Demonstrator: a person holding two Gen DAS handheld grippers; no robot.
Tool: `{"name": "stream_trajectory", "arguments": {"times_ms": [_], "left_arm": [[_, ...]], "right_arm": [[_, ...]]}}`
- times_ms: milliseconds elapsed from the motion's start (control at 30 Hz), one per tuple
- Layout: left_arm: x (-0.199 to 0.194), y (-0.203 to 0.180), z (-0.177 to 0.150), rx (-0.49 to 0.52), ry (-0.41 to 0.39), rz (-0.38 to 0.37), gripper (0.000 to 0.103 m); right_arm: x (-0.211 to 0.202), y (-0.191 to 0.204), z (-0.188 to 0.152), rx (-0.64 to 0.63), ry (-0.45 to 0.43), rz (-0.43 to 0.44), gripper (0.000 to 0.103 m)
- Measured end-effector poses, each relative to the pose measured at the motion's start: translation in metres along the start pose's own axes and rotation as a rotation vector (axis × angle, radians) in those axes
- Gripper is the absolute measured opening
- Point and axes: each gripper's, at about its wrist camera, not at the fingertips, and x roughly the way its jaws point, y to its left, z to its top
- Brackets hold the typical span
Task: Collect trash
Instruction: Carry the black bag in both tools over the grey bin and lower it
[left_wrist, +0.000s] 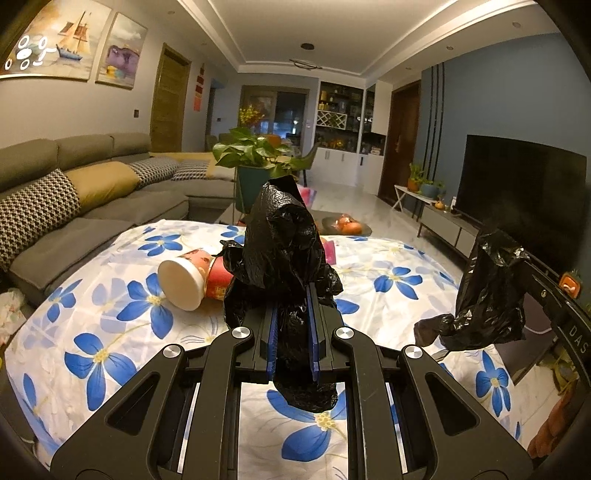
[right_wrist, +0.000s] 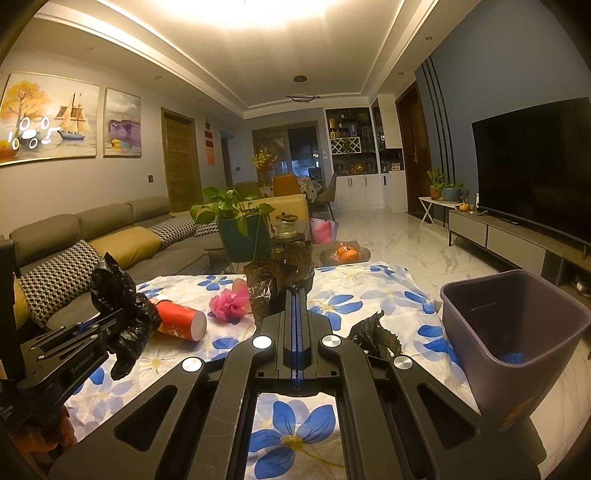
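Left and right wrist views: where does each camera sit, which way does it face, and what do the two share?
Left wrist view: sits on the left gripper, facing across the floral table toward the sofa and TV; its jaws clamp a black trash bag; the right gripper enters at the right edge.
Right wrist view: sits on the right gripper, facing the same way; its jaws are shut on black bag plastic; the left gripper shows at left, a purple bin at right.
Shared: table, red paper cup, bag.
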Motion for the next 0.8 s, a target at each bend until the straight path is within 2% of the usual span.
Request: {"name": "stream_trajectory", "arguments": {"times_ms": [300, 800], "left_arm": [[0.012, -0.018, 0.004, 0.035, -0.002, -0.029, 0.013], [0.04, -0.074, 0.013, 0.125, -0.004, -0.131, 0.013]], "right_arm": [[-0.002, -0.009, 0.004, 0.009, -0.01, -0.015, 0.001], [-0.005, -0.047, 0.02, 0.033, -0.05, -0.11, 0.001]]}}
